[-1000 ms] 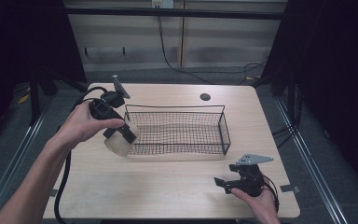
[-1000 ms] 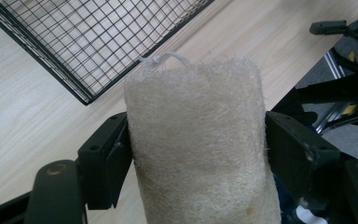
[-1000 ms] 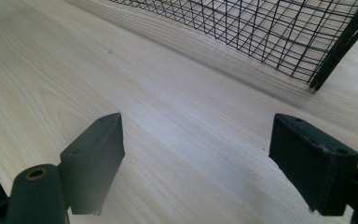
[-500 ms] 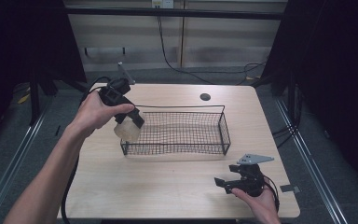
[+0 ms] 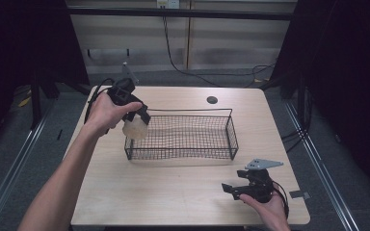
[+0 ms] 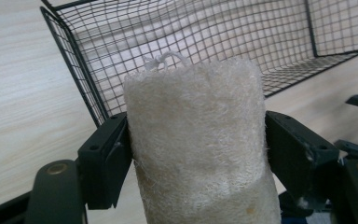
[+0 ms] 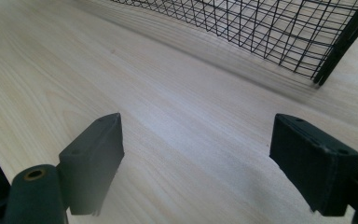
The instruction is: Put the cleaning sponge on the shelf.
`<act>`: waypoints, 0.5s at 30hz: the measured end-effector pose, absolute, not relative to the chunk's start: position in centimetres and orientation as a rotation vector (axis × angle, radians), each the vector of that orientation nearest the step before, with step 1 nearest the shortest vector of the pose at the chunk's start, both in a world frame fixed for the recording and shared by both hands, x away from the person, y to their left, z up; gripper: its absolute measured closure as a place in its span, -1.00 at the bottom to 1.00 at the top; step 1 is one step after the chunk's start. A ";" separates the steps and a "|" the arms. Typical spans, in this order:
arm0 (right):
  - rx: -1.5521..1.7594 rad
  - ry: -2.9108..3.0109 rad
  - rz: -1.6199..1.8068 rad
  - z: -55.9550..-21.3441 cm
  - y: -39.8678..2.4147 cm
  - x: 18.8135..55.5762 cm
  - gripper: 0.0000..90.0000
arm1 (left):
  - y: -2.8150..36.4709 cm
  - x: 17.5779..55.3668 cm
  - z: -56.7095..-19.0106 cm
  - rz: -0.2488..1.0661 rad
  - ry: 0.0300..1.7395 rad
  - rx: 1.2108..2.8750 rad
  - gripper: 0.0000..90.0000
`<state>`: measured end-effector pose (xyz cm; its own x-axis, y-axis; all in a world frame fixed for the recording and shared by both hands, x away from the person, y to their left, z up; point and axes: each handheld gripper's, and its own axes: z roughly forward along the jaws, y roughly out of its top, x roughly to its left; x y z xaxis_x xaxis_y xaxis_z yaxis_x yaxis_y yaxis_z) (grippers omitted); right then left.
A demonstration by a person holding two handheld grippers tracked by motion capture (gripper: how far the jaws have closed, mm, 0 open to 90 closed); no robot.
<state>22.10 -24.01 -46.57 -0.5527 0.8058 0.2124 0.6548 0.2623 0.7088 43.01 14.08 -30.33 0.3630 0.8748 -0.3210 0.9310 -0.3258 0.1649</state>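
While no writing shows, left tongs (image 5: 137, 120) clamp loofah (image 6: 200, 140) above basket (image 5: 231, 130).

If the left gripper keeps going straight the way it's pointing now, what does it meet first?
Probably the wire basket: the left gripper, shut on the loofah, points at the basket's near-left corner, so the loofah's tip would likely reach its rim or mesh first. Depth is unclear; it might just pass over the rim.

A pale wooden table (image 5: 173, 192) carries a black wire basket (image 5: 183, 137); a dark round grommet (image 5: 212, 100) sits behind.
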 end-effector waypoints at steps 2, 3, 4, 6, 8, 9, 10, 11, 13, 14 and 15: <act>1.370 2.337 1.164 -46.6 -24.0 22.1 -0.62 | 14.0 43.2 -30.7 -0.261 1.609 2.297 -0.41; 1.374 2.339 1.161 -46.6 -24.0 22.1 -0.62 | 14.0 43.3 -30.8 -0.255 1.610 2.297 -0.41; 1.372 2.336 1.161 -46.6 -24.0 22.1 -0.62 | 14.0 43.4 -31.0 -0.259 1.610 2.296 -0.41; 1.370 2.337 1.162 -46.6 -24.0 22.1 -0.62 | 13.8 43.6 -31.4 -0.279 1.582 2.303 -0.41; 1.373 2.336 1.161 -46.6 -24.0 22.1 -0.62 | 13.9 43.7 -31.9 -0.293 1.581 2.295 -0.41; 1.376 2.333 1.165 -46.6 -24.0 22.1 -0.62 | 13.9 43.8 -32.1 -0.276 1.597 2.304 -0.41; 1.377 2.332 1.165 -46.6 -24.0 22.1 -0.62 | 13.9 43.9 -32.5 -0.264 1.614 2.307 -0.41; 1.378 2.333 1.164 -46.6 -24.0 22.1 -0.62 | 14.0 44.0 -32.6 -0.274 1.619 2.298 -0.41; 1.377 2.335 1.164 -46.6 -24.0 22.1 -0.62 | 14.0 44.1 -33.1 -0.270 1.636 2.291 -0.41; 1.374 2.336 1.163 -46.6 -24.0 22.1 -0.62 | 14.0 44.1 -33.2 -0.252 1.640 2.298 -0.41; 1.374 2.336 1.161 -46.6 -24.0 22.1 -0.62 | 13.9 44.1 -33.4 -0.245 1.645 2.295 -0.41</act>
